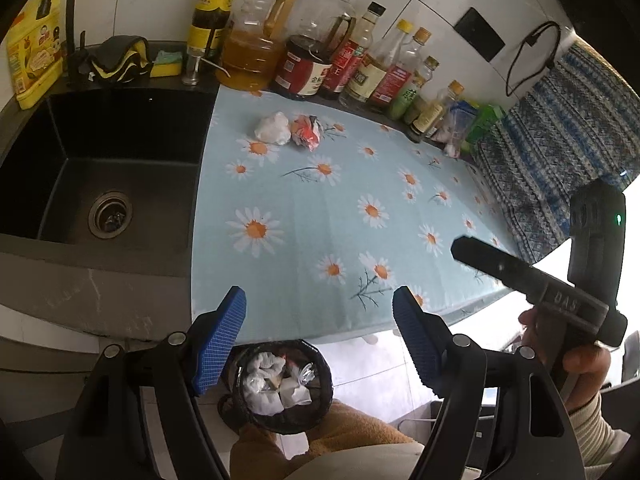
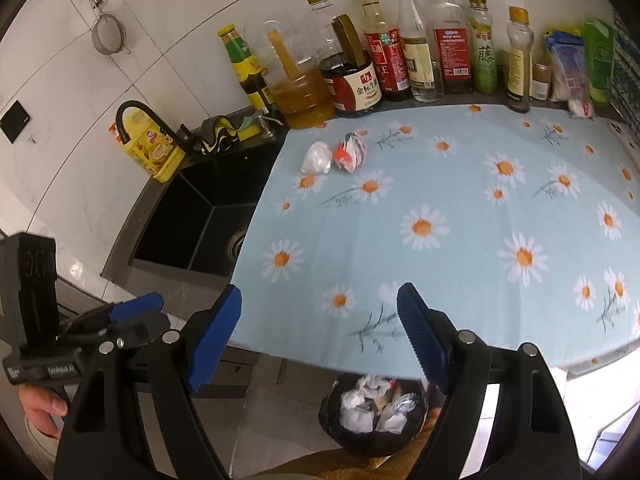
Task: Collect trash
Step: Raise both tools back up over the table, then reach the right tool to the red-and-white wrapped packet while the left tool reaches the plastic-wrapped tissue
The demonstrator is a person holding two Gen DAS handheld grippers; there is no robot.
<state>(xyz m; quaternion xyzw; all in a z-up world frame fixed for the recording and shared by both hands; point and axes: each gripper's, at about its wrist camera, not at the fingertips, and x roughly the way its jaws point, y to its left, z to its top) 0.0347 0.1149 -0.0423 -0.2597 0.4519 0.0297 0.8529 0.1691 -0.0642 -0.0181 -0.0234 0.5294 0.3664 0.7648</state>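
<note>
Two trash pieces lie side by side at the far left of the daisy-print counter mat (image 1: 320, 216): a crumpled white paper ball (image 1: 273, 128) (image 2: 317, 158) and a crumpled red-and-white wrapper (image 1: 307, 131) (image 2: 351, 151). A black-lined trash bin (image 1: 283, 386) (image 2: 374, 414) full of crumpled paper stands on the floor below the counter's near edge. My left gripper (image 1: 320, 300) is open and empty, over the near edge above the bin. My right gripper (image 2: 320, 296) is open and empty, also at the near edge; it shows in the left wrist view (image 1: 520, 268).
A black sink (image 1: 100, 168) with a faucet (image 1: 60, 8) lies left of the mat. Several oil and sauce bottles (image 2: 400, 52) line the back wall. Packets (image 2: 576, 64) and a blue patterned cloth (image 1: 552, 152) are at the far right.
</note>
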